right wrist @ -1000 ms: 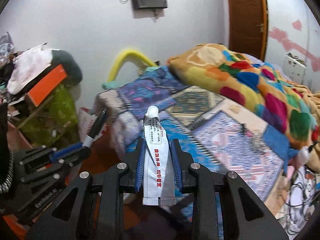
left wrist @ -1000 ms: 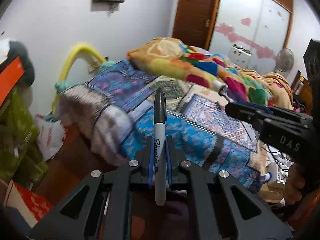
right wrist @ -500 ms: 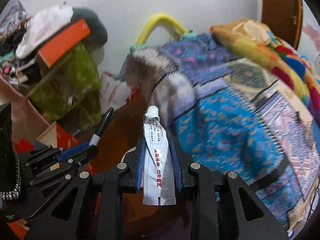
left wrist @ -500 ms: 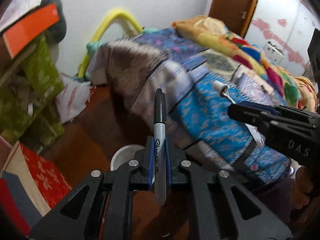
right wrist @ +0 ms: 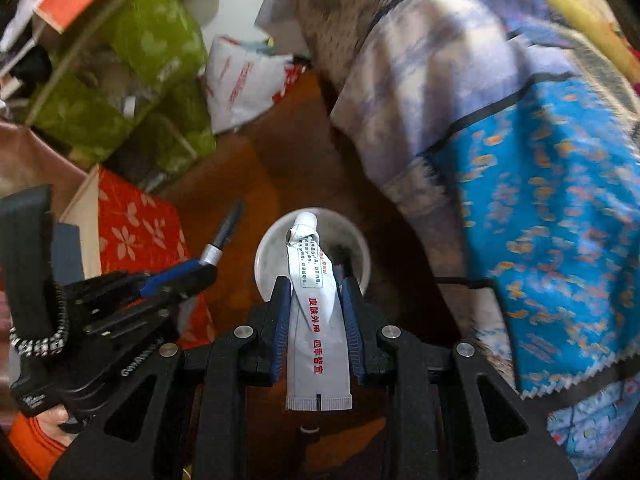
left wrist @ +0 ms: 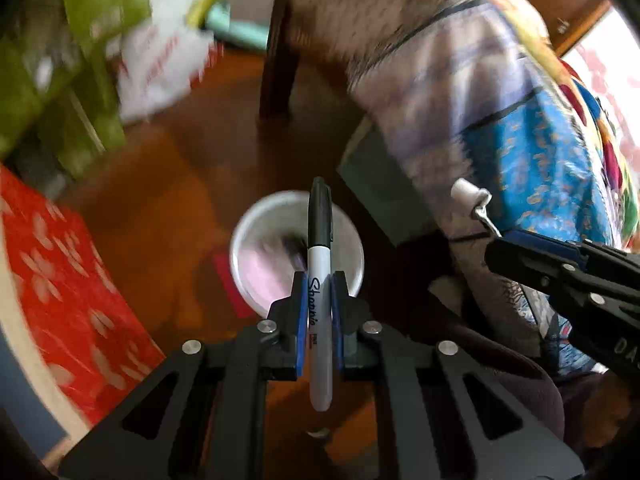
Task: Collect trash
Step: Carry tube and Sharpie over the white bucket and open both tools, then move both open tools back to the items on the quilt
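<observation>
The left tool (left wrist: 320,304) was clamped on a black-capped Sharpie marker (left wrist: 319,264), its blue pads pressed against the barrel on both sides and the cap pointing forward along the fingers. In the left wrist view the marker's cap lay over a round white bin (left wrist: 256,264) that stood on the dark wooden floor (left wrist: 168,184), its inside pale and blurred. The right tool (right wrist: 318,320) gripped a flattened white ointment tube (right wrist: 316,320) printed with red characters, the crimped end nearest the camera and the capped nozzle pointing out over the same bin (right wrist: 268,256) in the right wrist view. Each tool showed in the other's camera: the right tool (left wrist: 500,248) came in from the right edge with the tube's cap (left wrist: 466,194) jutting from it, and the left tool (right wrist: 188,276) came in from the left with the marker (right wrist: 224,236) angled up from its pads. Just beside the bin lay a red box with a white flower pattern (right wrist: 136,224). A bed draped in a blue and grey patterned blanket (right wrist: 540,184) filled the right side. Green bags (right wrist: 132,80) and a white plastic bag with red print (right wrist: 244,80) were heaped beyond, blurred in the left view.
</observation>
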Tool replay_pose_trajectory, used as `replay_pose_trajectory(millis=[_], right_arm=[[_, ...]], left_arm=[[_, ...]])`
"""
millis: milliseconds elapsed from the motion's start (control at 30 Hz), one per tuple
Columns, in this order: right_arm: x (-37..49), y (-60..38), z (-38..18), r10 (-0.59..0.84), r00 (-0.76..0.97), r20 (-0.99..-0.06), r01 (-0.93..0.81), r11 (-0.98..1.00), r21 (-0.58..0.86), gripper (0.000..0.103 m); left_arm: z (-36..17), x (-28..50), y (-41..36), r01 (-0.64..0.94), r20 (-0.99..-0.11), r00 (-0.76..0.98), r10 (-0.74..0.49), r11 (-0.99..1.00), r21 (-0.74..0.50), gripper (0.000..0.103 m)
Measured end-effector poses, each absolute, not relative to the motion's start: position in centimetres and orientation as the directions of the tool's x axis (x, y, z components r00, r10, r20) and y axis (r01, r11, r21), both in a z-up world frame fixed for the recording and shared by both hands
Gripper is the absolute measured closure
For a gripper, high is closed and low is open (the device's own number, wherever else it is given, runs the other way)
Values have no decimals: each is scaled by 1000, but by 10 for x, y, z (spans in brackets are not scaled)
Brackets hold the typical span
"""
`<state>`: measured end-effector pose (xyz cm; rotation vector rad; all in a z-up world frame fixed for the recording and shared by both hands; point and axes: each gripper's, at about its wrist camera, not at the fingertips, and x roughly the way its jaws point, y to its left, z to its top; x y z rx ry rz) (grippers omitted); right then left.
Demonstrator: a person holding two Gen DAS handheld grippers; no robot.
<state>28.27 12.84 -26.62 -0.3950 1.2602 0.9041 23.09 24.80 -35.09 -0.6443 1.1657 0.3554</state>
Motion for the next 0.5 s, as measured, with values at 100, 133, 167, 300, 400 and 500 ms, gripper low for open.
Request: replay_pose_trajectory(millis=[100,133,167,300,400,500], right_arm=[[286,145,-284,329,8,-944,-776,598,202,79],[288,149,-290,322,-7,-947,-775,596,208,79],[290,152,-293,318,-21,-948,-773,596,217,79],[299,162,-303,315,-47,-948,-759,606,239,77],[299,166,-309,278,-52,-959,-761,611,219,66],[295,163,-308,271,-41,-962,-769,605,204,66]], left_arm=[[-376,236,256,-598,-938,332,-103,746,-293,93],[-382,238,258,-603,-940,323,-106,743,-291,93],[-387,240,259,-608,-942,316,-110,739,-290,93],[-393,249,263,-618,-943,315,-103,732,-287,93],[-392,251,264,-633,-964,265,-37,748,-202,75],[-387,248,263,-639,-963,268,3,748,-176,70]])
